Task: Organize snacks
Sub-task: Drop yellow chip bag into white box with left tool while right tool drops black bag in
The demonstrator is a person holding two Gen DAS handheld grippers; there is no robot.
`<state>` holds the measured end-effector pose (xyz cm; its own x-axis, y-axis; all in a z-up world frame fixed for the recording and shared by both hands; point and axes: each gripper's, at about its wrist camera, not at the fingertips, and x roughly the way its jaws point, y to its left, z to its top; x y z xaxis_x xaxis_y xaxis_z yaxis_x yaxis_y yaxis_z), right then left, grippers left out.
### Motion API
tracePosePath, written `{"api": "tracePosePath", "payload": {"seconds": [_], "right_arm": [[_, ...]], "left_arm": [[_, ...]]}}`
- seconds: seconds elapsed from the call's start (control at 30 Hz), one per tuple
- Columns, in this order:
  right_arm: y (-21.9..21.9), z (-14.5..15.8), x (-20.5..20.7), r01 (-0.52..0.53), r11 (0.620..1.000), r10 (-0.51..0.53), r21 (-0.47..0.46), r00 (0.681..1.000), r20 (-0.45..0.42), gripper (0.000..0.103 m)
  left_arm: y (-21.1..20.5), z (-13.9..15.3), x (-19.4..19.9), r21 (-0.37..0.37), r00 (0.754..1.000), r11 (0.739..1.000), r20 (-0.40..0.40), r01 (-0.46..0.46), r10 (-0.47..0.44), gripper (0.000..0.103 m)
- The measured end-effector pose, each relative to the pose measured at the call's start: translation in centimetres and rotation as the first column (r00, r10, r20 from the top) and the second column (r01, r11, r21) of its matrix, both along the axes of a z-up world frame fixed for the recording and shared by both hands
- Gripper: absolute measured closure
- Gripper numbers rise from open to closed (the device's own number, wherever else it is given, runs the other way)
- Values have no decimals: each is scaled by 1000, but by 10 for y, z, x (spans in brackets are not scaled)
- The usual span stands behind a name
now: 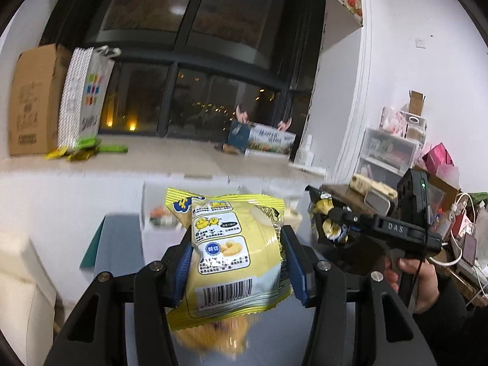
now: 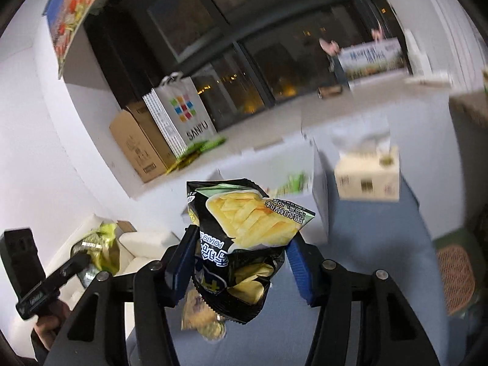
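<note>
Left gripper (image 1: 238,262) fills the lower centre of the left wrist view, its blue pads pinching a yellow chip bag (image 1: 231,259) from both sides. Bag stands upright between the fingers, barcode toward the camera, held above a grey-blue table (image 1: 122,244). Something yellow sits blurred below the bag; cannot tell what.

Right gripper (image 2: 241,262) sits lower centre in the right wrist view, clamped on a black chip bag (image 2: 241,244). This bag is crumpled and tilted, its lettering upside down, chip picture toward the upper right. A blurred yellowish packet (image 2: 204,317) shows just under it.

At the right edge of the left view, the right gripper appears again with its black bag, a bare hand (image 1: 414,277) on the handle.

Upper left of the left view: a cardboard box (image 1: 30,100) and a white shopping bag (image 1: 82,97) side by side on a pale ledge (image 1: 183,155), green packets (image 1: 88,148) at their foot. Tissue box (image 2: 366,174) in the right middle of the right view, blurred.
</note>
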<state>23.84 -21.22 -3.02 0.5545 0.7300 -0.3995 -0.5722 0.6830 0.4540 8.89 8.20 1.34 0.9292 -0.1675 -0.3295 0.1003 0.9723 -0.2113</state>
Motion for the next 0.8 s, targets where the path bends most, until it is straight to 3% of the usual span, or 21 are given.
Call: {"api": "tracePosePath", "payload": {"seconds": [0.17,0.33,0.53,0.67,0.77,0.8], "right_arm": [[24,31,29,-14,1000,15,-23,999,44,43],[53,39,75,-18,998,19,-56,1000,21,43],[86,26,140,-30,990,25,-139,999,-35,42],[97,8,164,-21,983,6,-181,996,-85,42],[102,-3,176,-14,977,-10,-213,994,-108,41],[104,-6,179,-9,974,-17,-227,993,-113,38]], "left_arm": [[7,19,64,30,1000,1000,4,-7,6,45],[22,13,143,46,997,998,-65,-41,44,45],[41,-18,215,65,981,994,-168,-91,101,45],[39,-36,238,103,975,992,-199,-78,98,44],[39,-47,251,119,966,990,-235,-80,106,36],[40,-48,253,120,963,989,-245,-84,111,17]]}}
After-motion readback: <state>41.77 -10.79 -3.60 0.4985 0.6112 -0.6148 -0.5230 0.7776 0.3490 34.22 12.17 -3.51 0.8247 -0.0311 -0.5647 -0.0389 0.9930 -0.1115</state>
